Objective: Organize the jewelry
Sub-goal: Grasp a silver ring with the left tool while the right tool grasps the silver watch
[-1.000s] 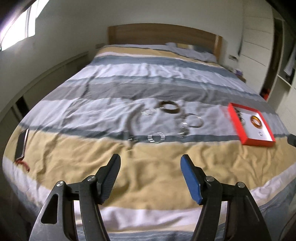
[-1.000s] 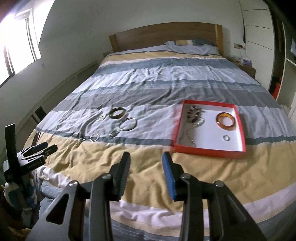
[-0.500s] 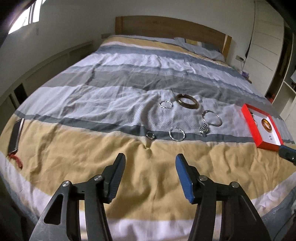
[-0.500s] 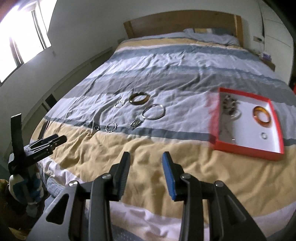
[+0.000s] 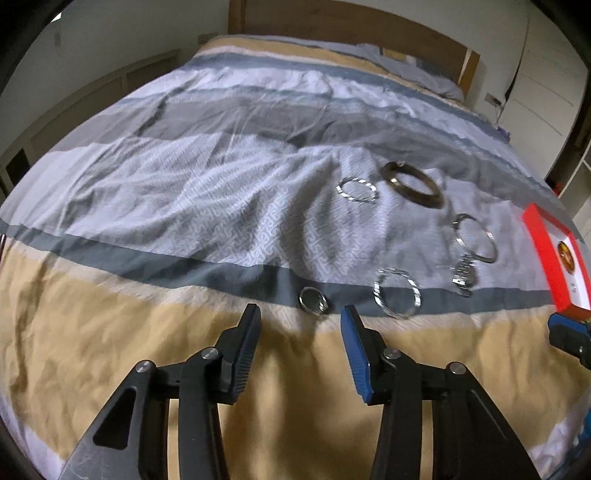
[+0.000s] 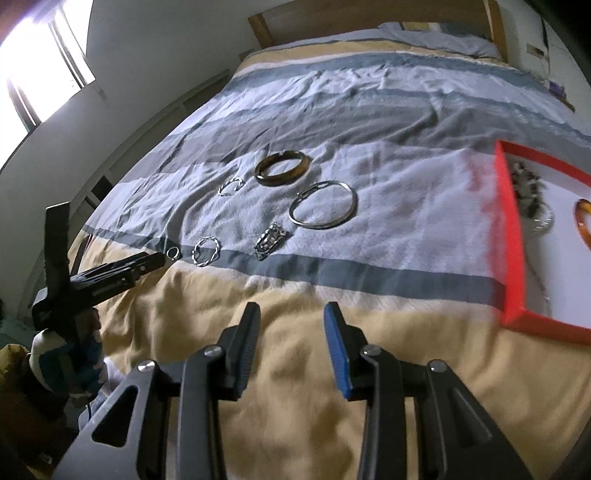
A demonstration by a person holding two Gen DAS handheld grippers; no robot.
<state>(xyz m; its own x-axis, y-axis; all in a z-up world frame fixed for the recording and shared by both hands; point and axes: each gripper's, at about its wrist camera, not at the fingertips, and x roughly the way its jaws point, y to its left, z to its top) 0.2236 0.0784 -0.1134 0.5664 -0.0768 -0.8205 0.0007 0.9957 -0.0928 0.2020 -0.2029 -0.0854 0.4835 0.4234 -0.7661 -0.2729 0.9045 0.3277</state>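
Observation:
Several pieces of jewelry lie loose on the striped bed cover. A small silver ring (image 5: 313, 300) lies just ahead of my open, empty left gripper (image 5: 300, 318), which also shows in the right wrist view (image 6: 157, 260). Beside the ring are a twisted silver bracelet (image 5: 397, 293), a metal clasp piece (image 5: 464, 275), a thin silver bangle (image 6: 323, 204), a brown bangle (image 6: 282, 167) and another twisted bracelet (image 6: 231, 185). The red tray (image 6: 511, 236) holds an amber bangle (image 6: 583, 221) and beads. My right gripper (image 6: 291, 317) is open and empty above the yellow stripe.
The bed (image 6: 332, 92) fills both views, with a wooden headboard (image 5: 351, 18) and pillow at the far end. A window (image 6: 40, 70) is on the left wall. White cupboards (image 5: 546, 85) stand to the right.
Both grippers have moved forward and lower over the bed. The left gripper has closed in on the small ring. Both stay open.

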